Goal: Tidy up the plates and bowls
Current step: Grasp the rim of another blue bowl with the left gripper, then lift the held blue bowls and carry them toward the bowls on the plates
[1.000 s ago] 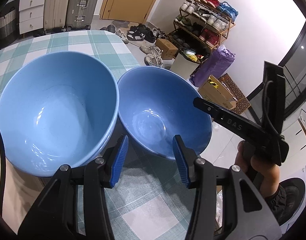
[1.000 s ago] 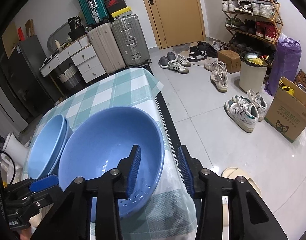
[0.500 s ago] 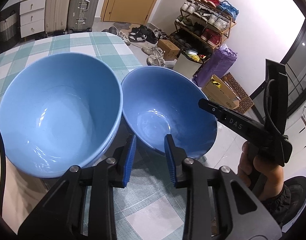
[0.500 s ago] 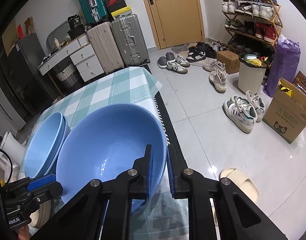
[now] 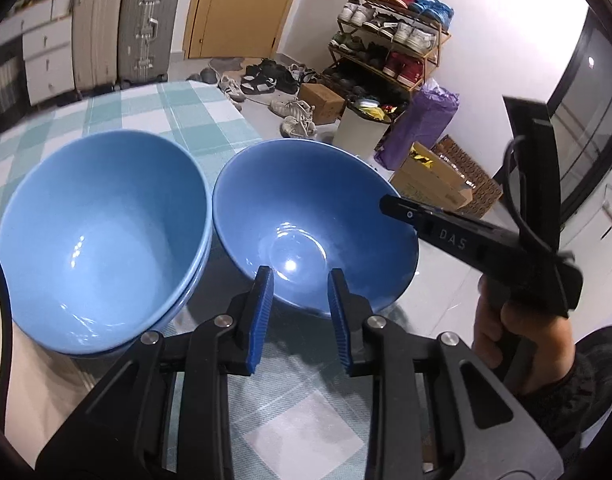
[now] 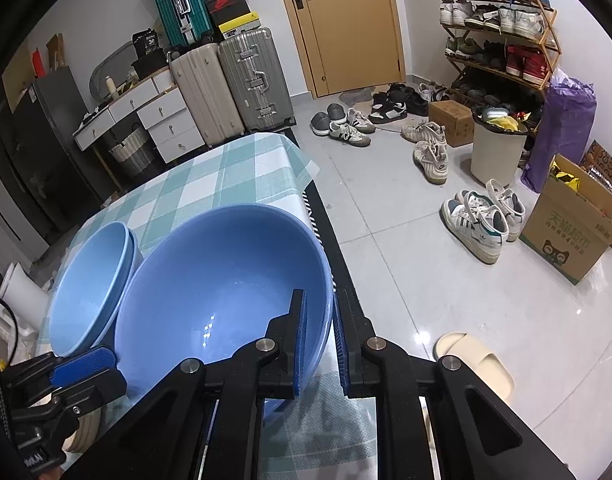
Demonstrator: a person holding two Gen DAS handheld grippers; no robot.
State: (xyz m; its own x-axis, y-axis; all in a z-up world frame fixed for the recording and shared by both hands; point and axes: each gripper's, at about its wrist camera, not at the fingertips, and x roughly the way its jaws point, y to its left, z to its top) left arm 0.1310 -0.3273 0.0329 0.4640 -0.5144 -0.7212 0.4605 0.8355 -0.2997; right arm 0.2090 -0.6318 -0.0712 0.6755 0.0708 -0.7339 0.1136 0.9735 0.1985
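A darker blue bowl (image 5: 306,208) (image 6: 226,280) sits near the right edge of the checked tablecloth (image 5: 178,112). Touching its left side is a stack of two nested light-blue bowls (image 5: 106,232) (image 6: 90,280). My right gripper (image 6: 318,340) is shut on the darker bowl's right rim, one pad inside and one outside. It also shows at that rim as a black body (image 5: 386,204) held by a hand (image 5: 526,332). My left gripper (image 5: 300,280) (image 6: 106,372) hovers at the bowl's near-left side. Its jaws stand narrowly apart and pinch nothing that I can see.
The table edge (image 6: 318,216) runs just right of the darker bowl, with tiled floor below. On the floor lie shoes (image 6: 478,220), a beige slipper (image 6: 474,360) and a cardboard box (image 6: 574,232). Suitcases (image 6: 230,84) stand beyond the table's far end.
The right jaws have closed onto the darker bowl's rim. The left jaws have narrowed, and the darker bowl now lies closer under the left fingertips.
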